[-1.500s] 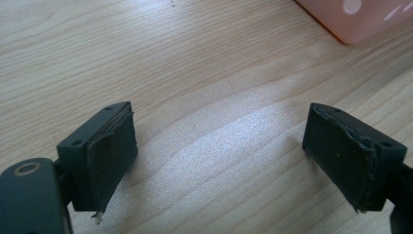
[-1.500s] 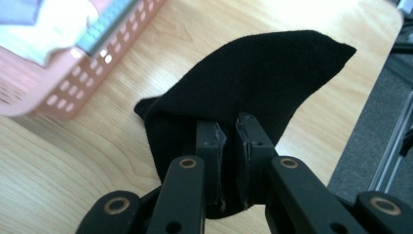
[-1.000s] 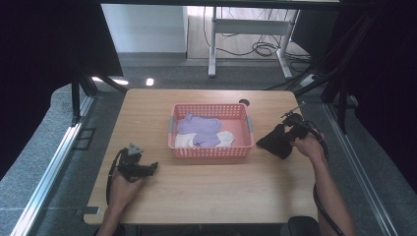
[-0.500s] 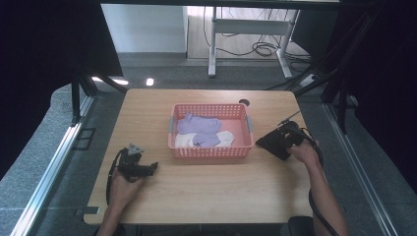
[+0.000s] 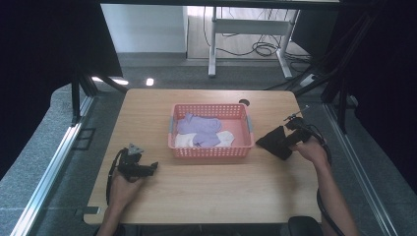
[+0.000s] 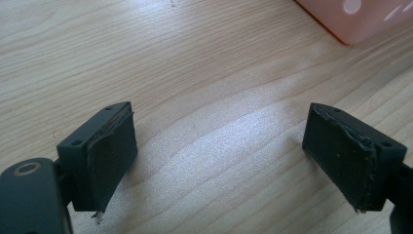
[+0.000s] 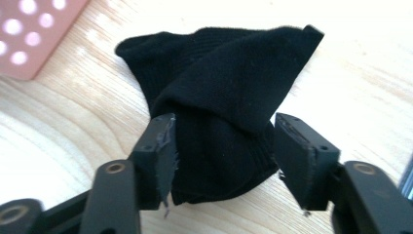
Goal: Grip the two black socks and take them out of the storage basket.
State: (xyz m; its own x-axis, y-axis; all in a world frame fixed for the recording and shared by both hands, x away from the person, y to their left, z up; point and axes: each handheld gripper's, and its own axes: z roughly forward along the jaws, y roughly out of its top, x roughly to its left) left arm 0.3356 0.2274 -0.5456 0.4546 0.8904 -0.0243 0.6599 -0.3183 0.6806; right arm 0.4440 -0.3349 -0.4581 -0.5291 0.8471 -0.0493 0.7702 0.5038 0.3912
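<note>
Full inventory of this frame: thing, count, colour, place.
basket: 1, pink, table centre.
socks in the basket: several, exact count unclear, purple and white, piled inside.
black sock: 1, black, on the table right of the basket, between the right gripper's jaws.
table: 1, light wood.
desk frame: 1, white, on the floor beyond the table.
cables: several, dark, on the floor beyond the table.
left gripper: 1, black, open over bare table, front left.
right gripper: 1, black, jaws just opening around the black sock.
</note>
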